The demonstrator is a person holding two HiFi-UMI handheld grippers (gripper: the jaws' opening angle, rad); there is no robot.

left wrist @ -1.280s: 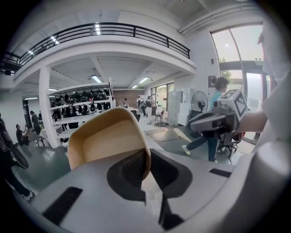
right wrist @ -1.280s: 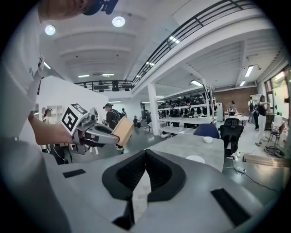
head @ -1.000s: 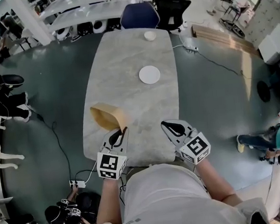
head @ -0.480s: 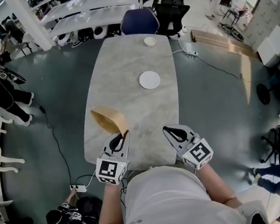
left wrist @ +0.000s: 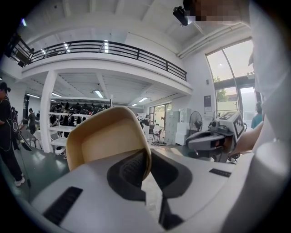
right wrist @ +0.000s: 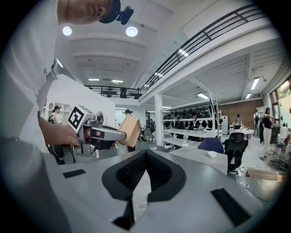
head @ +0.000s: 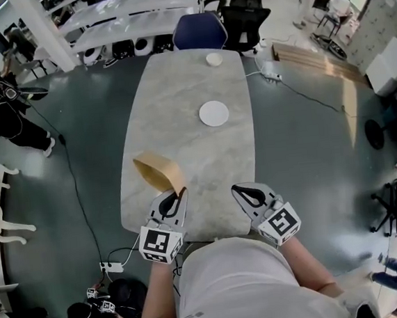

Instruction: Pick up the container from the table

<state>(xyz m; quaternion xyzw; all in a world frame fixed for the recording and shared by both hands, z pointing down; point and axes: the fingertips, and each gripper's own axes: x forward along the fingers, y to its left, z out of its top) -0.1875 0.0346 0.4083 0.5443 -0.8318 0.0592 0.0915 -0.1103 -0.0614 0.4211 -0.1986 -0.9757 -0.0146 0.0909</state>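
A tan, open-topped container [head: 158, 171] hangs tilted above the near left part of the grey marble table [head: 186, 100]. My left gripper [head: 179, 192] is shut on its near rim. In the left gripper view the rim of the container [left wrist: 107, 139] sits pinched between the dark pads of the left gripper [left wrist: 148, 157]. My right gripper [head: 238, 189] hovers over the table's near right edge, shut with nothing in it. In the right gripper view its jaws [right wrist: 145, 157] meet at the tips, and the container [right wrist: 130, 130] shows to the left.
A white plate [head: 213, 113] lies mid-table and a small white bowl [head: 214, 59] at the far end. A blue chair [head: 199, 30] stands behind the table. Cables and a power strip [head: 111, 267] lie on the floor to the left. People stand at the far left.
The left gripper has tipped a little with the container still in its grip. The right gripper has stayed put. A person at the far left has walked along.
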